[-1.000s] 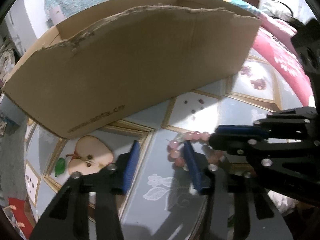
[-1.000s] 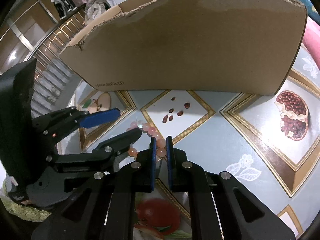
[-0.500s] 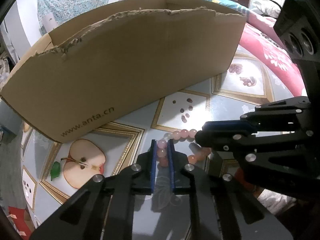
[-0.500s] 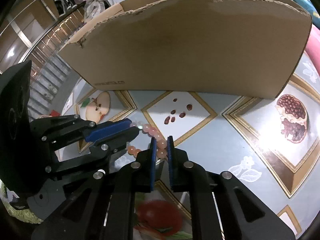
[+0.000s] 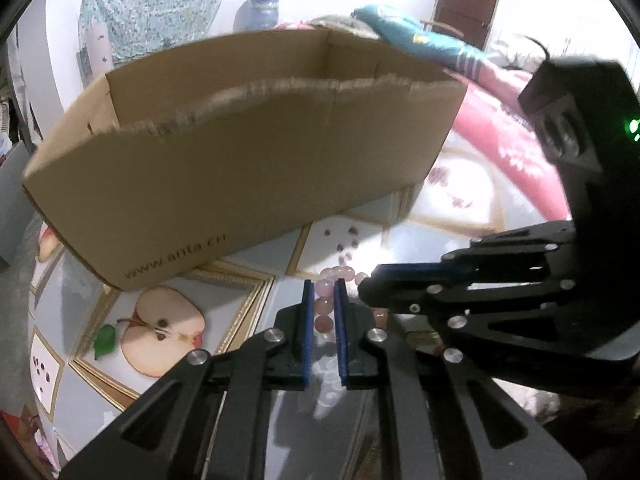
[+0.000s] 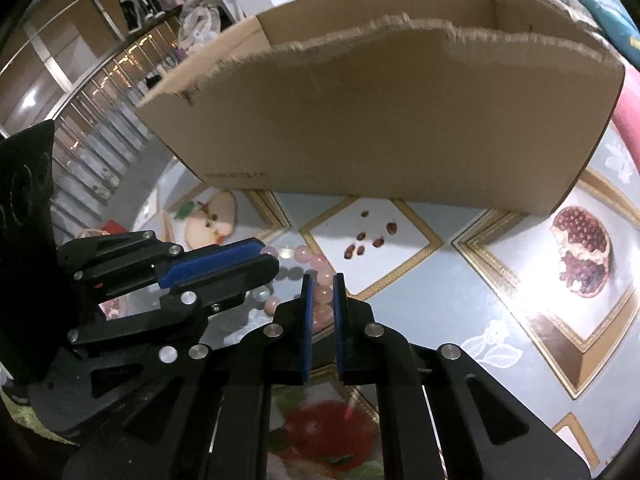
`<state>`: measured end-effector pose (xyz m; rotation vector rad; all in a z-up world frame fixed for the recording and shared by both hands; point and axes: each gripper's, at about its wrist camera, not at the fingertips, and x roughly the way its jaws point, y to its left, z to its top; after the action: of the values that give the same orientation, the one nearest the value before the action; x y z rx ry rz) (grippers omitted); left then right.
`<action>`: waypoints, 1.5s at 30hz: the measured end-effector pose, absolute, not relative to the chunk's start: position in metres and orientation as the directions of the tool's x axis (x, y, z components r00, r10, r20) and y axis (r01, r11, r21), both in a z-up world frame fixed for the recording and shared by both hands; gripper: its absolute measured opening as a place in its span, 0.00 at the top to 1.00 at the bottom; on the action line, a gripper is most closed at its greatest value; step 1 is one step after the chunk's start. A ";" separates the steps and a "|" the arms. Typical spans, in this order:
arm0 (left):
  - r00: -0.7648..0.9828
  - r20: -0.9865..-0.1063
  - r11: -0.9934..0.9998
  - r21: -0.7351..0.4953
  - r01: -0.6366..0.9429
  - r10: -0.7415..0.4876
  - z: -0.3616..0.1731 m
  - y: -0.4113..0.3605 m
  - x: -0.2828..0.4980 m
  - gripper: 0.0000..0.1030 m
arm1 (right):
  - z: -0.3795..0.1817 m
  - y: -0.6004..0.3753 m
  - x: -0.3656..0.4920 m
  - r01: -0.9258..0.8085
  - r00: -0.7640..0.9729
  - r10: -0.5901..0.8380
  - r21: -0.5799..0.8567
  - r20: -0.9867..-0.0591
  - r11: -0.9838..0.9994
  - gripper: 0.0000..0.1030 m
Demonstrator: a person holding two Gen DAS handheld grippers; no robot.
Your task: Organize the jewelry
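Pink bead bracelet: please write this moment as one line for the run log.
object: pink bead bracelet | left gripper: shut on it | right gripper: shut on it | brown cardboard box: behind, open top

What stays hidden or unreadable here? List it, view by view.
- Inside of the cardboard box: both views, its near wall blocks the floor.
- Full loop of the pink bead bracelet: right wrist view, the left gripper covers part; left wrist view, the right gripper covers part.
- Print on the box: right wrist view, too blurred and small to read.
- Tablecloth beneath the jaws: covered by the grippers' bodies.
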<state>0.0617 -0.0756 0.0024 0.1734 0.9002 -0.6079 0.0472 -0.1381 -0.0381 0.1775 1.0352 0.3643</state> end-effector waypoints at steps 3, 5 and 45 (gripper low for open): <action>0.468 -0.750 0.806 -0.142 0.575 -0.466 0.019 -0.071 0.058 0.91 | -0.024 -0.141 0.044 -0.221 0.476 0.383 0.314 -0.792 0.923 0.93; 0.477 -0.726 0.793 -0.154 0.589 -0.495 0.035 -0.068 0.056 0.91 | -0.011 -0.143 0.040 -0.233 0.495 0.387 0.310 -0.778 0.922 0.93; 0.546 -0.706 0.868 -0.205 0.452 -0.451 0.097 -0.021 0.164 0.63 | 0.068 -0.225 0.131 -0.175 0.586 0.389 0.357 -0.711 0.917 0.71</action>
<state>0.1640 -0.0213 0.0973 0.0011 0.8369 -0.5350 0.1306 -0.2252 0.0683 0.2609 0.8876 0.3332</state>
